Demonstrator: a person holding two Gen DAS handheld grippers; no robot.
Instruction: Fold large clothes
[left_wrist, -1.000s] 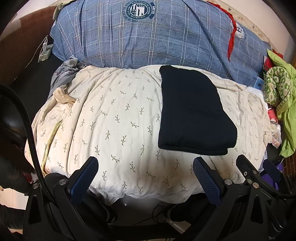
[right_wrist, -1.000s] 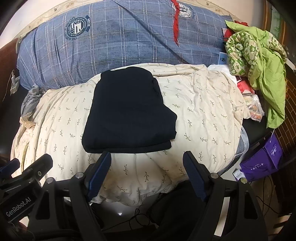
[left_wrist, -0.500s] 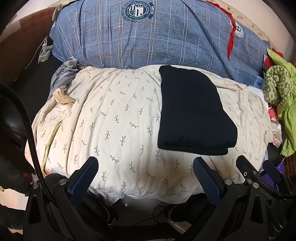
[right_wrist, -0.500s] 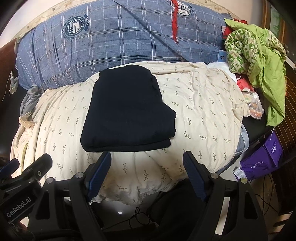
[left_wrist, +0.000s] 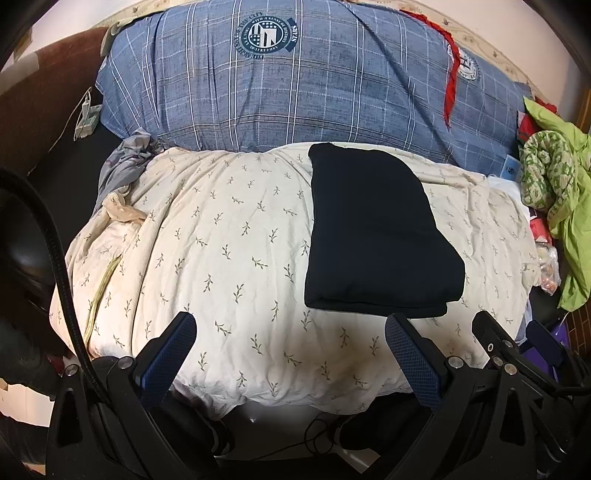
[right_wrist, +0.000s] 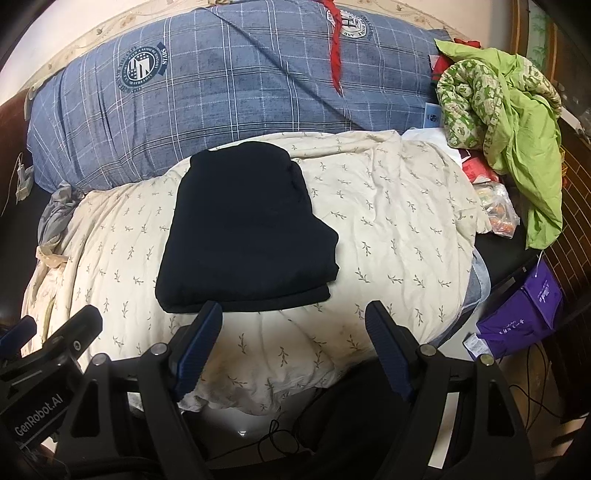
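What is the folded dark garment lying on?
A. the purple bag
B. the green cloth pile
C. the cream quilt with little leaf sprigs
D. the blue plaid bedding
C: the folded dark garment lies flat on the cream leaf-print quilt, in front of the blue plaid bedding and well apart from the green cloth pile and purple bag.

A folded garment lies on a quilt, a big pillow behind them at the far side, crumpled clothes to the right, a bag near right.
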